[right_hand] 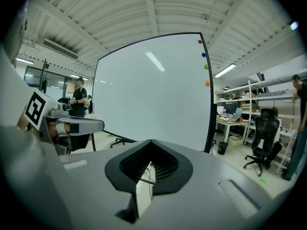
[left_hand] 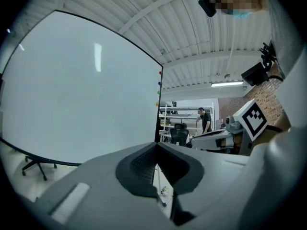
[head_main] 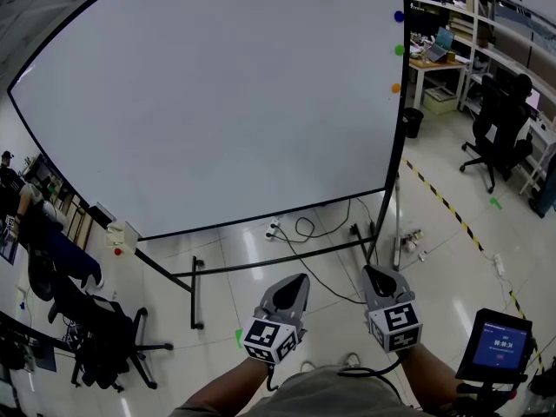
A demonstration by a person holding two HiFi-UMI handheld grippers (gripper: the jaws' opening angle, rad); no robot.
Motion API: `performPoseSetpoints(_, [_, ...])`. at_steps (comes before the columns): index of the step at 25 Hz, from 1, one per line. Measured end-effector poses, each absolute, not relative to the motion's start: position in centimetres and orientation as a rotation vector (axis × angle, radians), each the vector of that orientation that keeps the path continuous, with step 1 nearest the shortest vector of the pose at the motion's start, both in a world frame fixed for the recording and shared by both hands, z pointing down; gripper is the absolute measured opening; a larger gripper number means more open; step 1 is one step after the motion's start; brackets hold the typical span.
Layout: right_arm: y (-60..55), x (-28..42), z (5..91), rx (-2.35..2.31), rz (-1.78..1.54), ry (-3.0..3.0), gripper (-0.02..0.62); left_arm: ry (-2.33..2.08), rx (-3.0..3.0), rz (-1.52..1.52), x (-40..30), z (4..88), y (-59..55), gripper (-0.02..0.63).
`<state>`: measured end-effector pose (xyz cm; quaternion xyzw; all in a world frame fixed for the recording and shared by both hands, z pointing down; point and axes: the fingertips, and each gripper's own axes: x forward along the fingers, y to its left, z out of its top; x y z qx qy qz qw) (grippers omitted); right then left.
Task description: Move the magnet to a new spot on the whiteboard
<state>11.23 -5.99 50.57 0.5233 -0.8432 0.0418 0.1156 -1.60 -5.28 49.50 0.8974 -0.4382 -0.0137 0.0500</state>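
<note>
My left tool [head_main: 300, 279] and right tool [head_main: 372, 273] hang below the large white whiteboard [head_main: 217, 102], closed, empty. Along its right edge sit small round coloured magnets [right_hand: 206, 66] — beyond reach, I judge.

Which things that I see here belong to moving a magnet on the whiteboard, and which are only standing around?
For the job: whiteboard; blue magnet, green magnet and orange magnet at its right edge; left gripper and right gripper, both shut, empty.

Just around: black office chair; bin; floor cables; small lit screen.
</note>
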Motion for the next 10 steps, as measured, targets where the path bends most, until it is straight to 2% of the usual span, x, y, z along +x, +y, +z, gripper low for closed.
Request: performPoseSetpoints(10, [-6.14, 10.31, 50.42, 1.534, 0.103, -2.457, 0.005, -1.321, 2.718, -0.057, -2.34, 49.97, -5.43, 0.002])
